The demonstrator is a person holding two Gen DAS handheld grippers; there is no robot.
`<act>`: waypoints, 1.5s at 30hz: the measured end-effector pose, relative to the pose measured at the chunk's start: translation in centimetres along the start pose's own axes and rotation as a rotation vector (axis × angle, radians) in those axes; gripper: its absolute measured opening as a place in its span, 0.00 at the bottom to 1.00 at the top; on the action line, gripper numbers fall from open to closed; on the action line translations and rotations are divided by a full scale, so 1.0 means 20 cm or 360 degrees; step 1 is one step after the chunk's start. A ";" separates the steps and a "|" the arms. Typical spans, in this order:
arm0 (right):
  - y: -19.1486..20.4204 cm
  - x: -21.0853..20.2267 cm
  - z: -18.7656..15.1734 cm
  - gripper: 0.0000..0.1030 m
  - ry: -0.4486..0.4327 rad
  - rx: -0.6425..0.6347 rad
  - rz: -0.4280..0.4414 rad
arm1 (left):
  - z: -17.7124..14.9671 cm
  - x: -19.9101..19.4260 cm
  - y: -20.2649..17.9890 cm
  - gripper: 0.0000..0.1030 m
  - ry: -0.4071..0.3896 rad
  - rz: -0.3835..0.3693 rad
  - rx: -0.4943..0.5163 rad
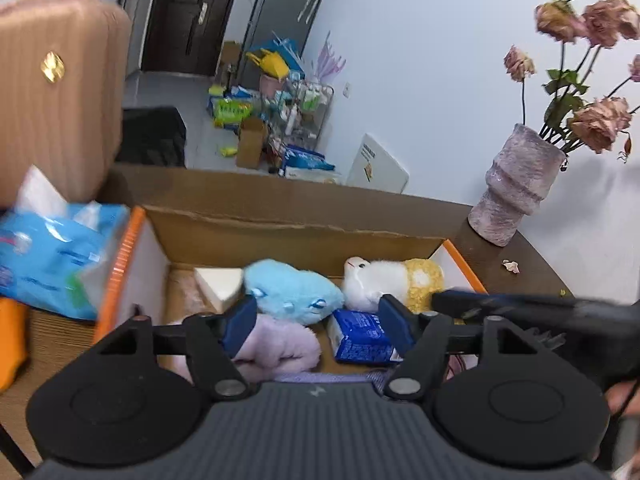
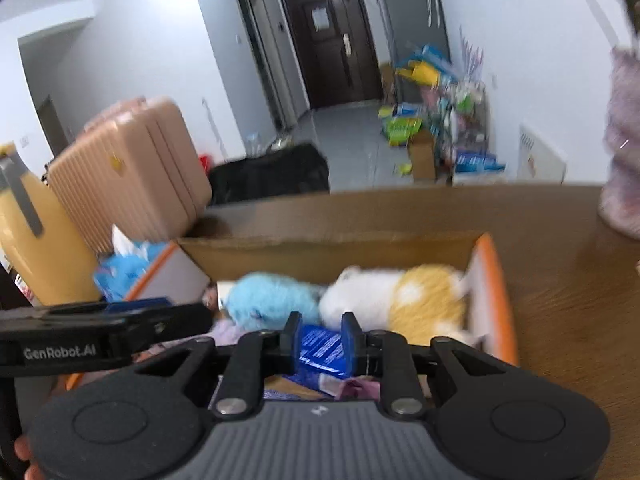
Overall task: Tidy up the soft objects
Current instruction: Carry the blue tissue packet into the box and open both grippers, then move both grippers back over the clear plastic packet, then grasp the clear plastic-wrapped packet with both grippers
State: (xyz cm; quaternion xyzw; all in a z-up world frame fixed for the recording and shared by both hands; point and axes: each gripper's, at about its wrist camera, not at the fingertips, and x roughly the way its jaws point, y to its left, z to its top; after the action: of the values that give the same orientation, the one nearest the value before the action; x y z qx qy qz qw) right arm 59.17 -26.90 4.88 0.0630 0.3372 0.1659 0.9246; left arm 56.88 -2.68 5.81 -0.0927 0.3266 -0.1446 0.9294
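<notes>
An open cardboard box point(image 1: 256, 220) with orange-edged flaps holds soft things: a light blue plush point(image 1: 292, 294), a white and yellow plush point(image 1: 394, 278), a lilac plush point(image 1: 276, 346), a blue tissue pack point(image 1: 358, 338) and a white wedge point(image 1: 220, 282). My left gripper point(image 1: 318, 322) is open above the box, over the lilac plush and the tissue pack. My right gripper point(image 2: 320, 334) hangs over the box with its jaws narrowly apart and the blue tissue pack point(image 2: 320, 350) seen between them; contact is unclear. The blue plush point(image 2: 272, 300) and the white and yellow plush point(image 2: 396, 298) lie beyond it.
A blue tissue packet point(image 1: 52, 254) lies left of the box beside a pink suitcase point(image 1: 56, 92). A lilac vase point(image 1: 514, 188) with dried roses stands on the wooden table point(image 2: 568, 308) at the right. A yellow jug point(image 2: 32, 232) stands far left. Clutter lies on the floor beyond.
</notes>
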 end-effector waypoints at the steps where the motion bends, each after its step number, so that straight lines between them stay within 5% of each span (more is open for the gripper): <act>1: -0.01 -0.06 0.01 0.24 -0.0023 -0.0012 -0.0012 | 0.00 -0.06 0.00 0.69 -0.0015 0.0014 0.0021; 5: -0.03 -0.40 0.00 0.41 -0.0118 -0.0063 -0.0068 | -0.03 -0.36 -0.02 0.79 -0.0108 0.0099 0.0135; 16: 0.03 -1.10 -0.22 0.48 -0.0326 -0.0090 -0.0098 | -0.21 -1.01 -0.13 0.88 -0.0325 0.0176 0.0204; 22: 0.18 -1.34 -0.62 0.53 -0.0423 -0.0176 -0.0005 | -0.63 -1.27 -0.19 0.93 -0.0437 0.0161 0.0260; 29: 0.27 -1.55 -1.19 0.53 -0.0417 -0.0034 0.0101 | -1.17 -1.47 -0.23 0.93 -0.0342 0.0083 0.0111; 34: 0.26 -1.64 -1.45 0.54 -0.0391 0.0099 0.0103 | -1.33 -1.55 -0.27 0.93 -0.0283 0.0027 0.0070; 41: 0.19 -1.63 -1.51 0.54 -0.0399 0.0187 0.0074 | -1.30 -1.47 -0.33 0.92 -0.0274 0.0014 0.0091; 45: 0.14 -1.52 -1.44 0.54 -0.0389 0.0203 0.0053 | -1.21 -1.30 -0.33 0.77 -0.0260 -0.0012 0.0084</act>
State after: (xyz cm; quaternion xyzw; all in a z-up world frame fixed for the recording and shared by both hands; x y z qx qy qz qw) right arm 18.07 -34.71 1.81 0.1470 0.2308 0.1506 0.9500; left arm 20.86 -2.26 4.06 -0.0807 0.2454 -0.1485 0.9546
